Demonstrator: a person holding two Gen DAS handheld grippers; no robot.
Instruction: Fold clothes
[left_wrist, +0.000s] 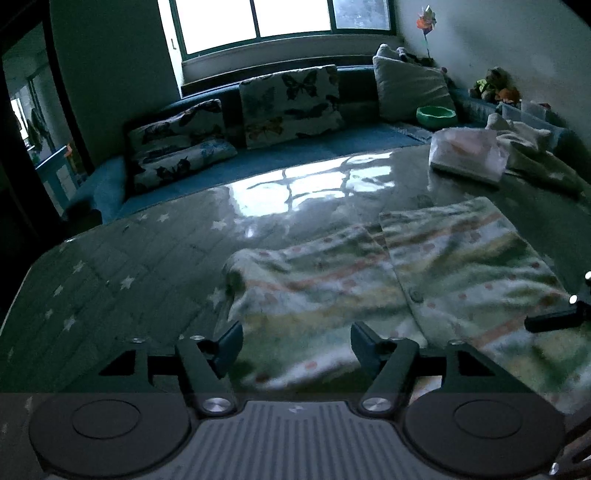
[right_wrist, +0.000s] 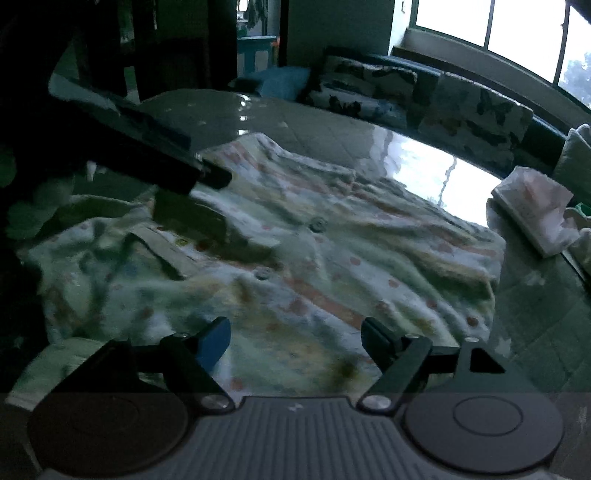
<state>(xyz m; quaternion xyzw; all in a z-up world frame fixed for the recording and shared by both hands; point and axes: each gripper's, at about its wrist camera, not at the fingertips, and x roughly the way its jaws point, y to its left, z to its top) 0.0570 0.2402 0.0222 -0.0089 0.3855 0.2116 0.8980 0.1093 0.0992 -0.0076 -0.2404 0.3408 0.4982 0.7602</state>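
One patterned shirt (right_wrist: 295, 258) with two visible buttons lies spread on the glossy surface (left_wrist: 147, 251). Left tongs (left_wrist: 295, 343) and right tongs (right_wrist: 295, 343) both gape wide, empty, above it. One folded garment (left_wrist: 467, 155) sits beyond.

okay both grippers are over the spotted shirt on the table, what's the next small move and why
Probably lower the left gripper and right gripper onto the shirt and pinch its near edge: both are open and empty, and the shirt lies spread, buttoned and rumpled.
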